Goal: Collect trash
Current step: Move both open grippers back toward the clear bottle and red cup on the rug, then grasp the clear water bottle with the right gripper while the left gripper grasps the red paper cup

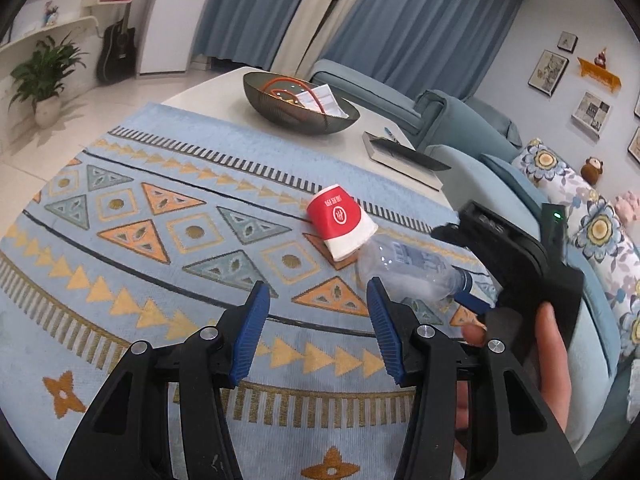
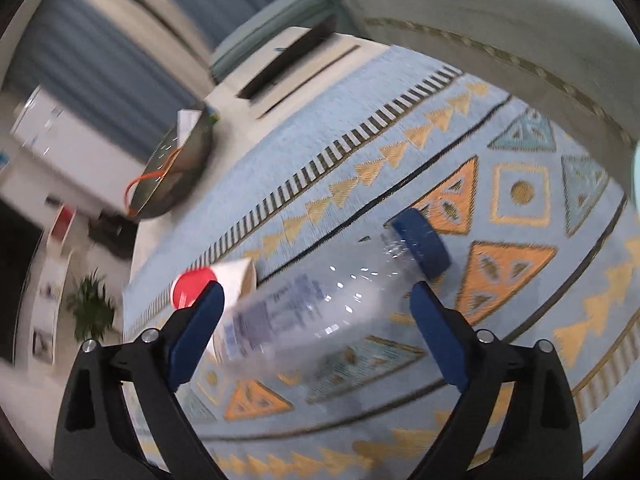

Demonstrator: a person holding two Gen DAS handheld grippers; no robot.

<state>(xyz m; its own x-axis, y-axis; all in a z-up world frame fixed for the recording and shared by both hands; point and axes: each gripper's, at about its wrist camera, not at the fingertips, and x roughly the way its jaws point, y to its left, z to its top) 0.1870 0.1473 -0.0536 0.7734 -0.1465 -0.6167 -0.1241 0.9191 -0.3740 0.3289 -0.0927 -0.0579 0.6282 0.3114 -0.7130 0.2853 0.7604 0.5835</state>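
Closing on the bottle without knocking the cup

Lying on its side on the patterned rug [image 1: 160,208], the clear plastic bottle [image 2: 320,312] has its blue cap [image 2: 420,244] pointing away from the right claw [image 2: 316,336]. That claw stands released, jaws spread wide on either side of the bottle's body, and neither pad appears to press on it. The picture there is blurred, so whether a pad touches cannot be told for sure. A red-and-white paper cup [image 1: 340,224] lies tipped over just beside the bottle's base, touching or nearly so.

The step in hand looks like the grasp of the bottle. To do it well, the right claw should sink a little more so the pads meet the body near its middle, not the tapering neck, then close gently: thin plastic like this probably buckles and can squirt out sideways. The pad nearest the cup should stay clear of it.

The left claw [image 1: 320,332] hangs half-spread over bare rug with nothing between its pads, near the cup, and seems best placed to take that next.
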